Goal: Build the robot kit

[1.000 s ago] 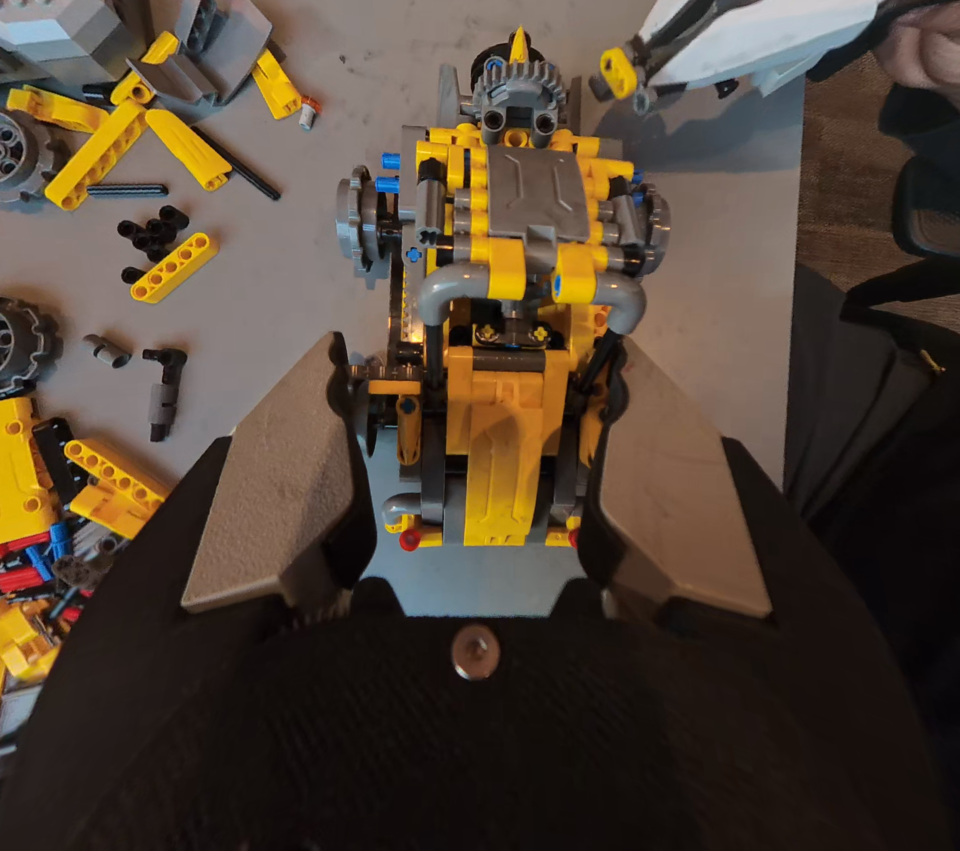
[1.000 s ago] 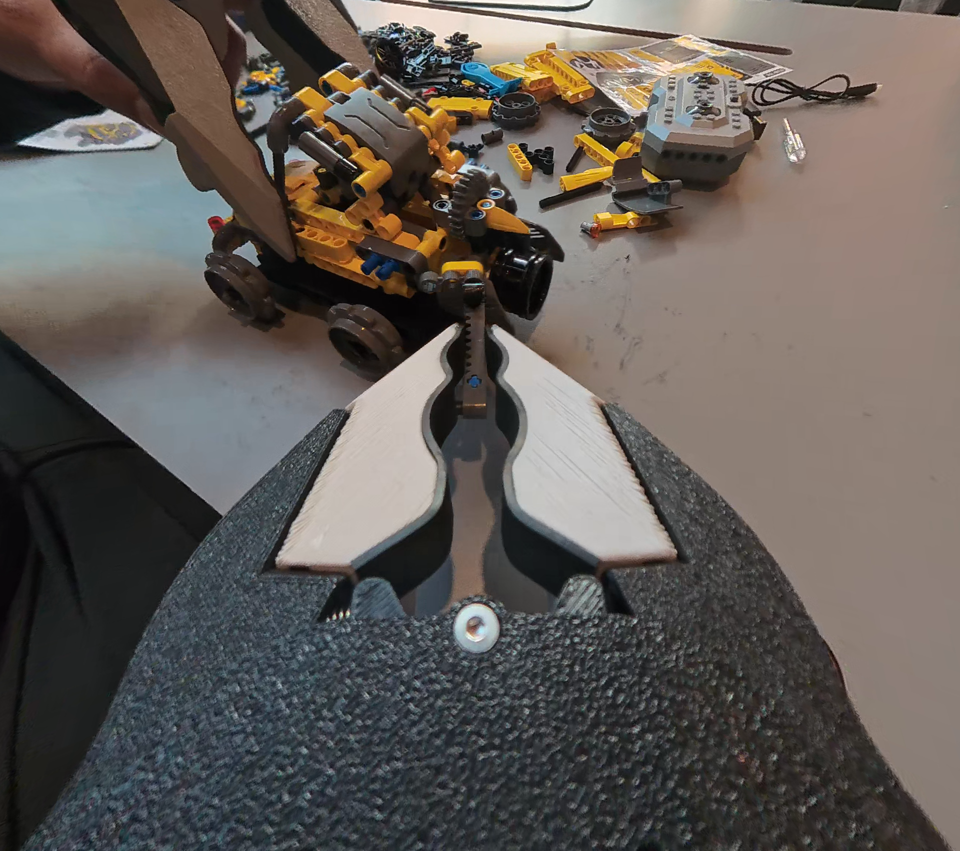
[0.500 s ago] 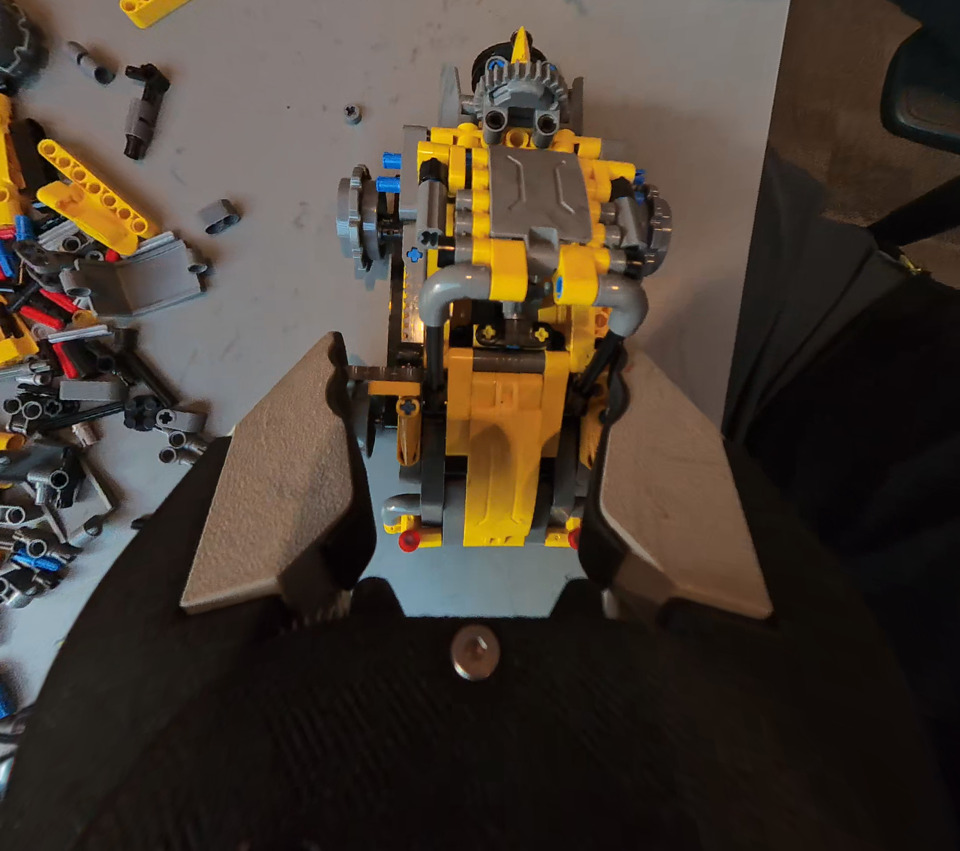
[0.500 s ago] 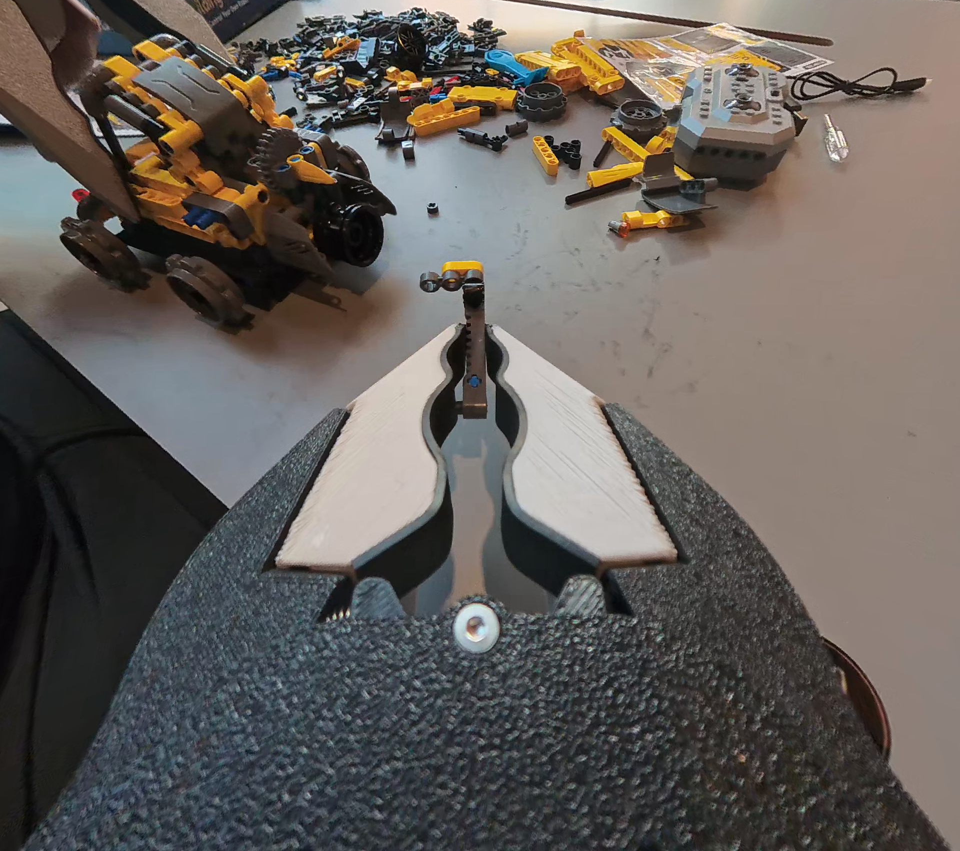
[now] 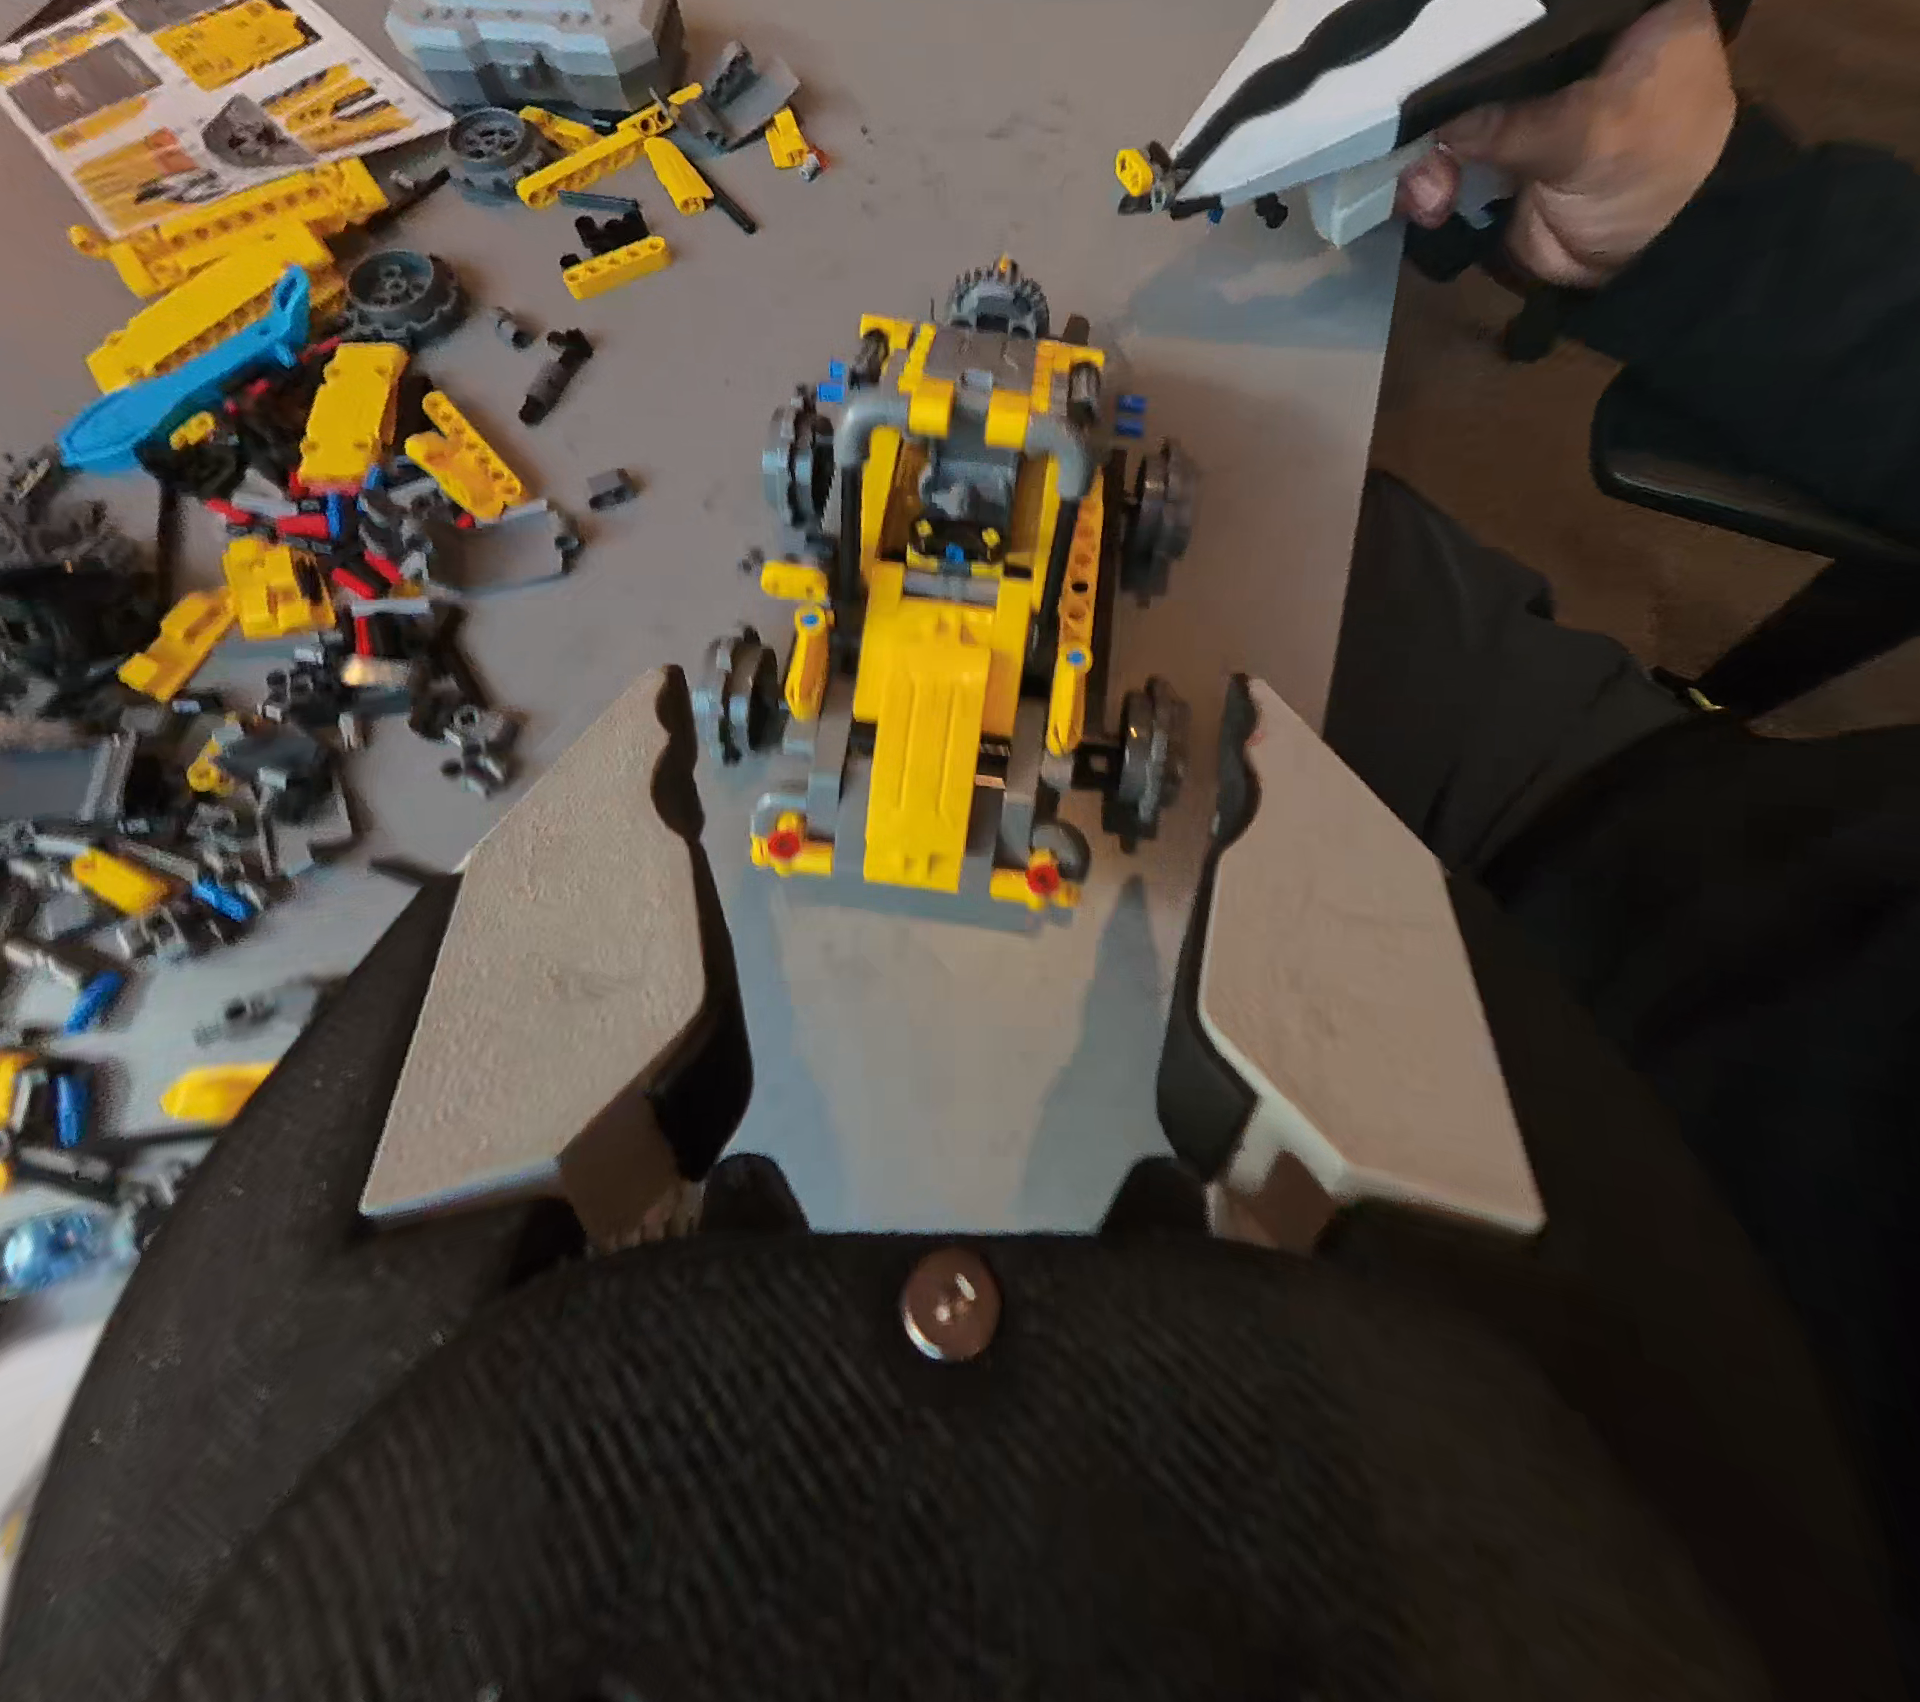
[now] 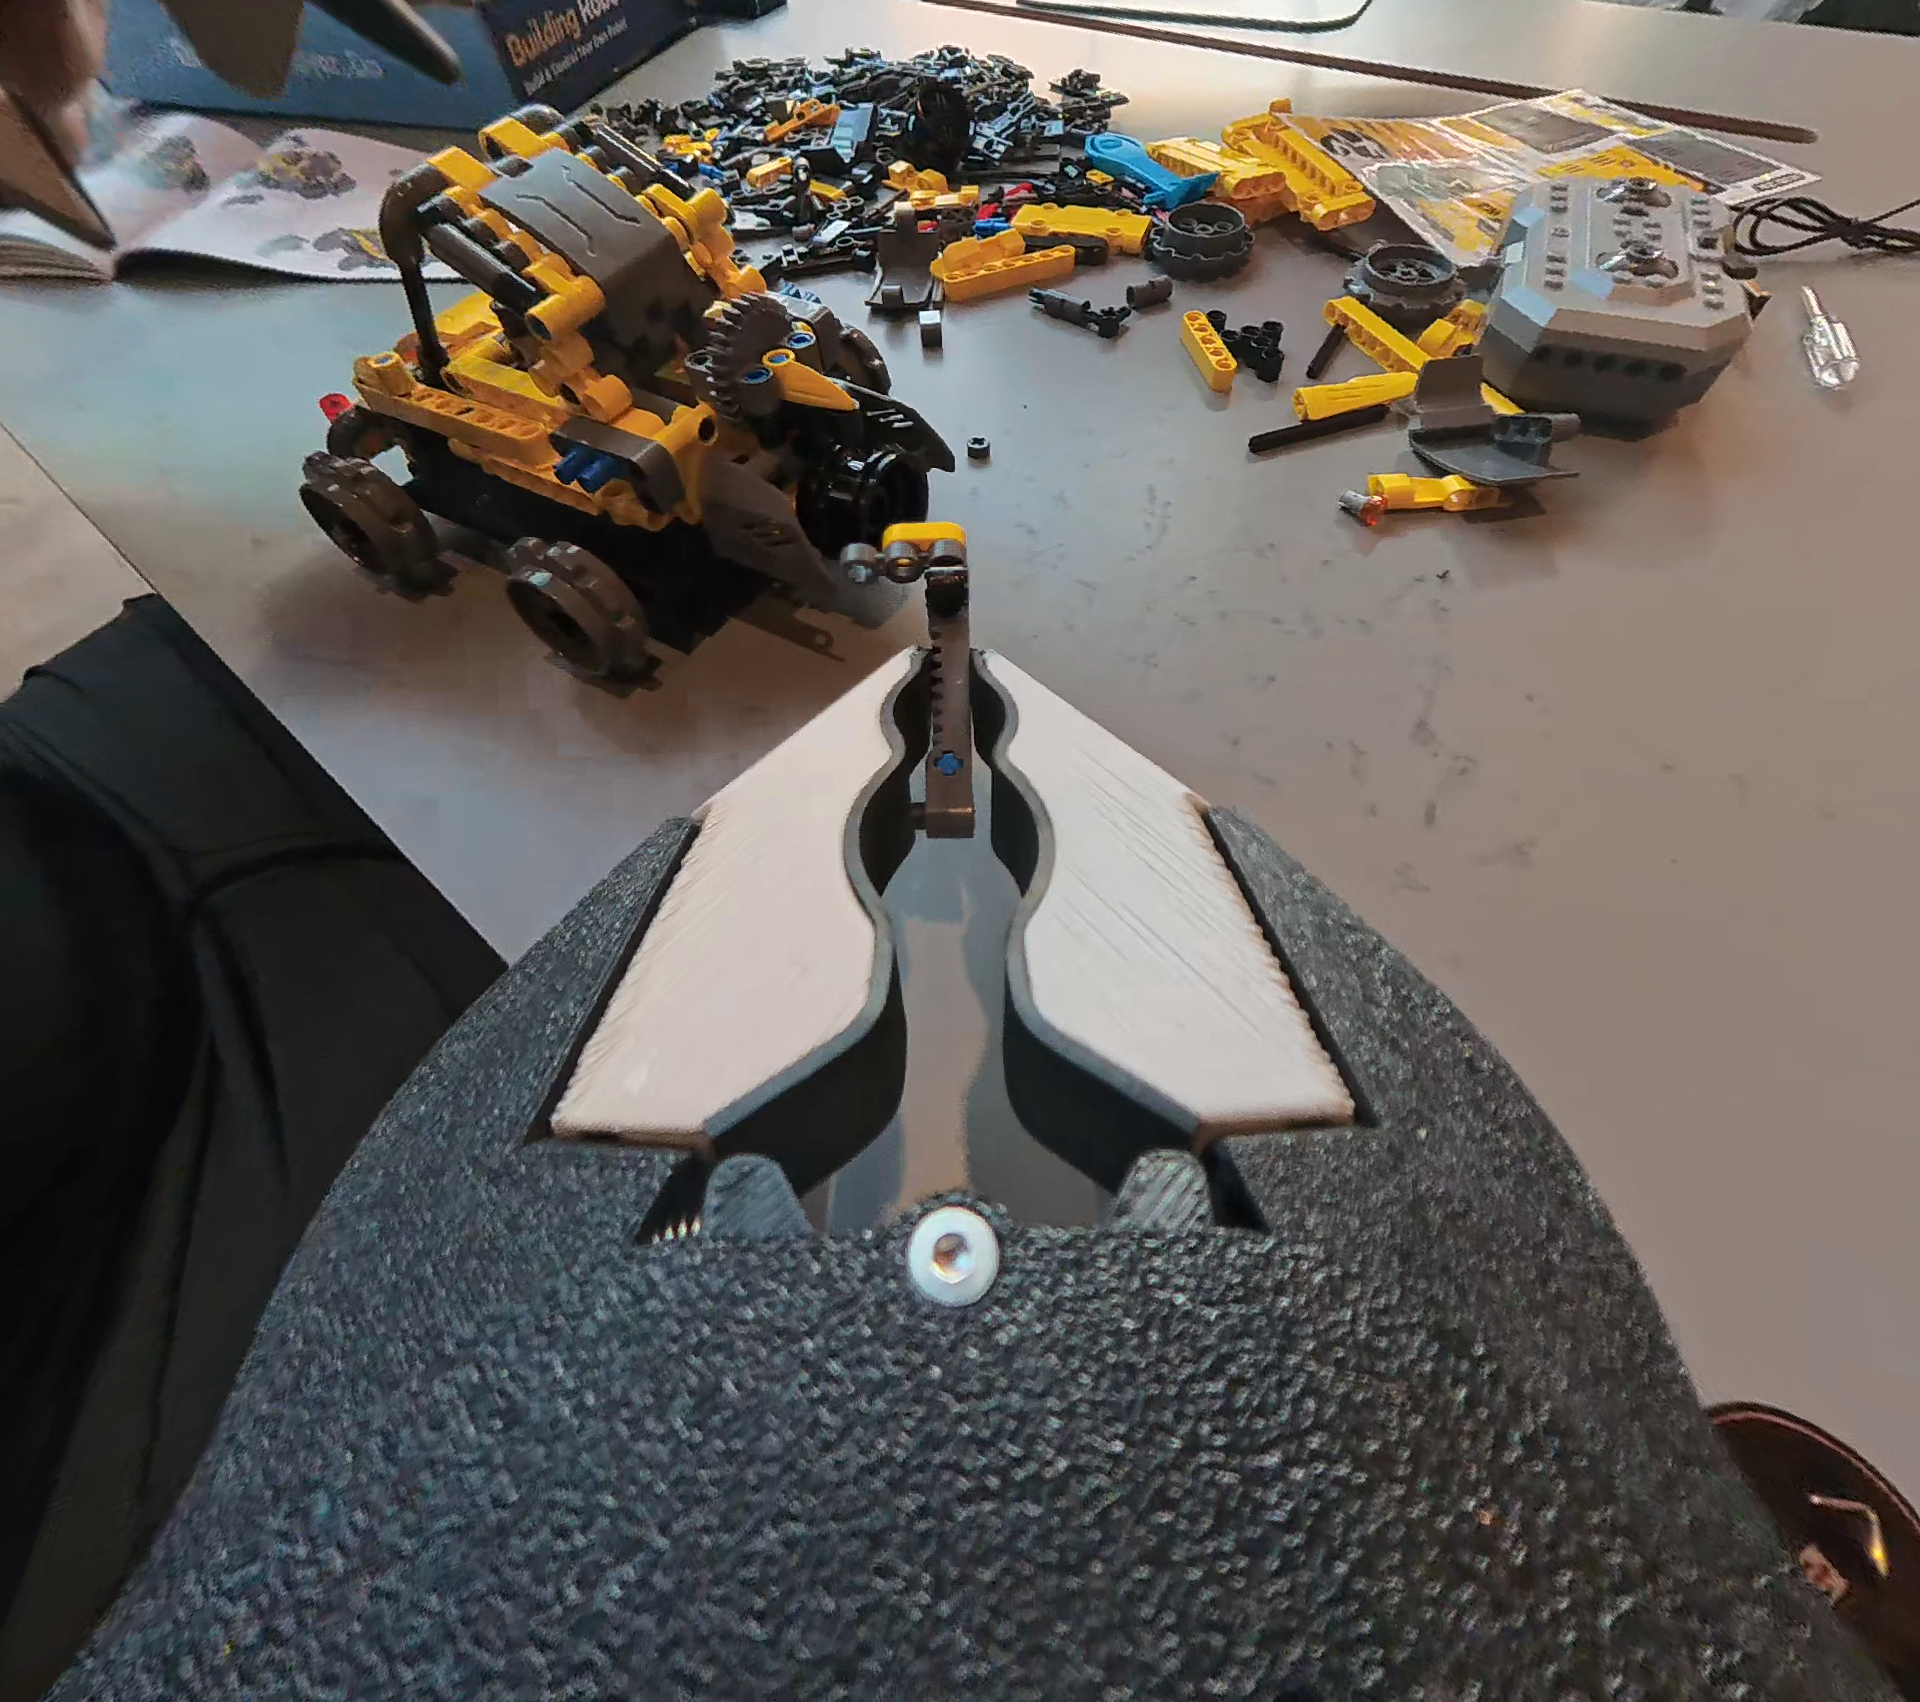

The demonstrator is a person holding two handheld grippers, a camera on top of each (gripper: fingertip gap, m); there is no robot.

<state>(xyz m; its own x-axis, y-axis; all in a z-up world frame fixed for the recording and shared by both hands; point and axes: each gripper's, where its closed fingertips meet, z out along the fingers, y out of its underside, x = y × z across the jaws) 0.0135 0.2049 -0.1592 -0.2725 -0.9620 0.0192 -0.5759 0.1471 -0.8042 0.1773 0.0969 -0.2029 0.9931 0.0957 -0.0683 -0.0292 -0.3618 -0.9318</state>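
Left gripper: as it hovers above the yellow brick vehicle, jaws spread wide, holding nothing.
Right gripper: clamped on a toothed rack piece, raised off the table beside the vehicle's front.

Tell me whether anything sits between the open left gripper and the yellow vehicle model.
Nothing visible does. The left gripper hangs open above the vehicle model's rear, clear of it; only bare table shows between its fingers.
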